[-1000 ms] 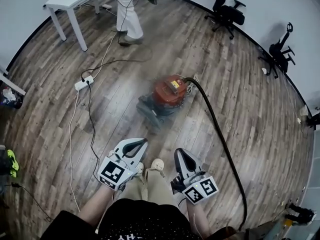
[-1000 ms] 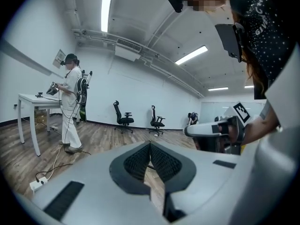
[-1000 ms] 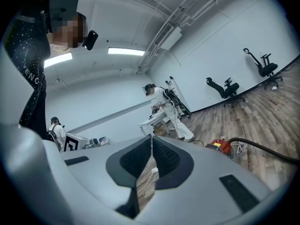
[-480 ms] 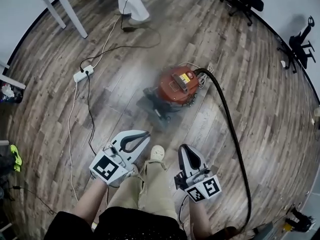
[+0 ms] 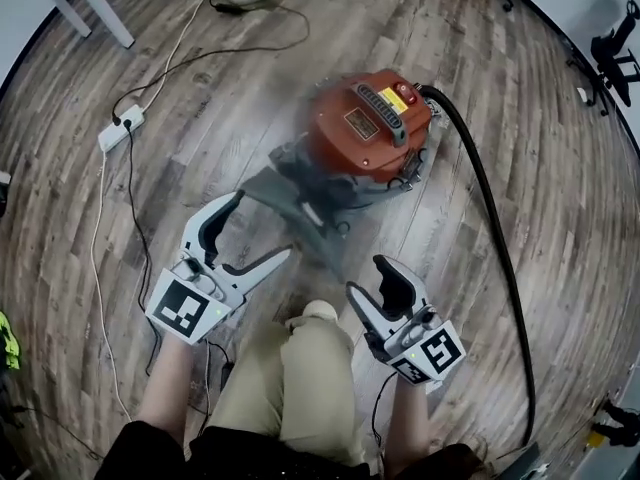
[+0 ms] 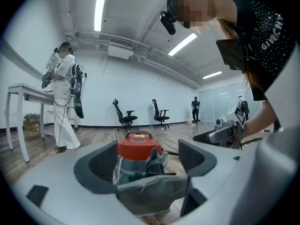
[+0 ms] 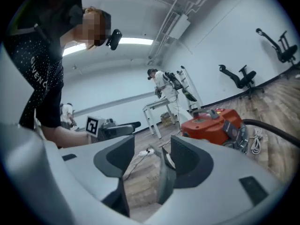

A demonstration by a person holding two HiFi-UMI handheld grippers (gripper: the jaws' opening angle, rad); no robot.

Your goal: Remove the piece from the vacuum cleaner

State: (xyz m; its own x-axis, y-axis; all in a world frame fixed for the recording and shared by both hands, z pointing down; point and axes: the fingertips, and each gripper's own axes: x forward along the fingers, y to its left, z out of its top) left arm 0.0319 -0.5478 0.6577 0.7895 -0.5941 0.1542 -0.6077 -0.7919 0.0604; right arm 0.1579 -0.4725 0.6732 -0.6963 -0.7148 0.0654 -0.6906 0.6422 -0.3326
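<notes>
Trouser legs and a pale shoe sit nearest in the head view, with the two tools held out just past them over the wooden floor.

The left claw is opening, its jaws already wide apart and pressing on nothing. The right claw is also opening, and only bare floor and a thin grey edge that I cannot identify show through its gap.

Just beyond the left claw lies the vacuum cleaner. Its long axis runs from near-left to far-right. A grey piece forms the near-left end, the red drum sits behind it, and the black hose leaves the far-right end and curves back toward the near right.

I take the grey piece for the part to be removed. It lies straight ahead of the left claw and a little to its right. In the left gripper view it fills the gap between the jaws, with the drum rising right behind it. From the right claw it lies ahead and well to the left, so the left hand is the nearer one and already lines up with the machine's length.

Farther off, a power strip lies at far left. A white desk, another person and office chairs stand near the back wall.
</notes>
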